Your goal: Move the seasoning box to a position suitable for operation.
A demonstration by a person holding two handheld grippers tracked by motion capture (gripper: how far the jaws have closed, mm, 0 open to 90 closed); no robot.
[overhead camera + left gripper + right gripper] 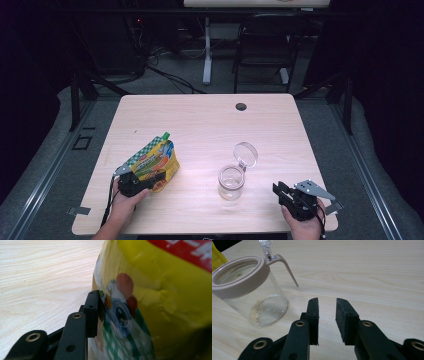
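A yellow food pouch (pixel 156 161) with a green chequered top lies on the left of the wooden table (pixel 210 120). My left gripper (pixel 154 181) is closed around its near end. In the left gripper view one black finger (pixel 91 312) presses the pouch's (pixel 160 290) side and the other is hidden behind the pouch. A small glass jar (pixel 231 182) stands to the right, its hinged clear lid (pixel 245 154) flipped up. My right gripper (pixel 278 189) rests right of the jar, open with nothing between its fingers. In the right gripper view the jar (pixel 249 290) is left of the gripper (pixel 327 302).
A round cable hole (pixel 241 106) sits near the table's far edge. A dark chair (pixel 265 45) and a white desk leg (pixel 207 50) stand beyond the table. Bare wood lies between the pouch and the jar.
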